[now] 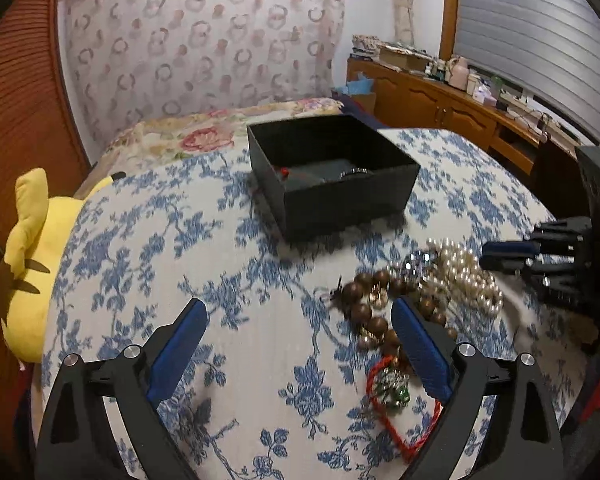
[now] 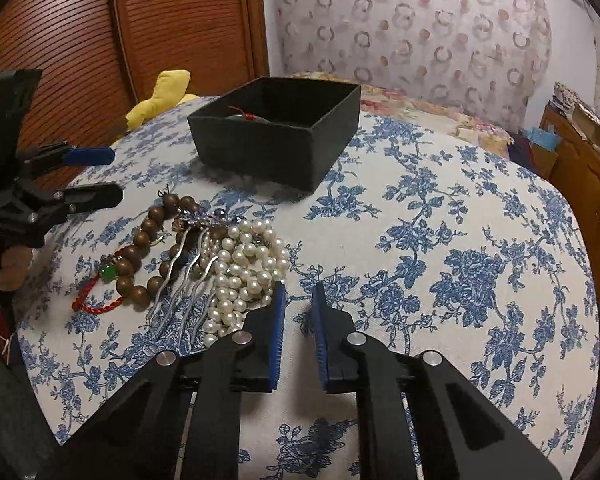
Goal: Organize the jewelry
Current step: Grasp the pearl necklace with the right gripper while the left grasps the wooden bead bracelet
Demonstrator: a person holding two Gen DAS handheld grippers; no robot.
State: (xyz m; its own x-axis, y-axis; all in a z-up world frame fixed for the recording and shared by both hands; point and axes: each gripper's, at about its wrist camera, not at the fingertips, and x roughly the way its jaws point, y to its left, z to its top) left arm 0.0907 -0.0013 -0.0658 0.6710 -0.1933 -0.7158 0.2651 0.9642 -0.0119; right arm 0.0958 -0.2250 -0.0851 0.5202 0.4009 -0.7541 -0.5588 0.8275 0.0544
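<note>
A pile of jewelry lies on the blue-flowered cloth: a pearl necklace (image 2: 244, 268) (image 1: 464, 276), a brown wooden bead bracelet (image 2: 140, 248) (image 1: 372, 308), a silver hair comb (image 2: 192, 264) and a red cord with a green charm (image 2: 100, 292) (image 1: 392, 392). A black open box (image 2: 276, 132) (image 1: 332, 176) stands behind, with a red-corded item inside. My left gripper (image 1: 296, 320) (image 2: 100, 176) is open and empty, just left of the pile. My right gripper (image 2: 299, 296) (image 1: 488, 256) is slightly open and empty, at the pearls' right edge.
A yellow plush toy (image 1: 32, 264) (image 2: 160, 96) lies at the cloth's left edge. A wooden slatted door (image 2: 100, 40) stands to the left, a patterned curtain (image 1: 204, 48) behind. A cluttered wooden cabinet (image 1: 440, 92) stands to the right.
</note>
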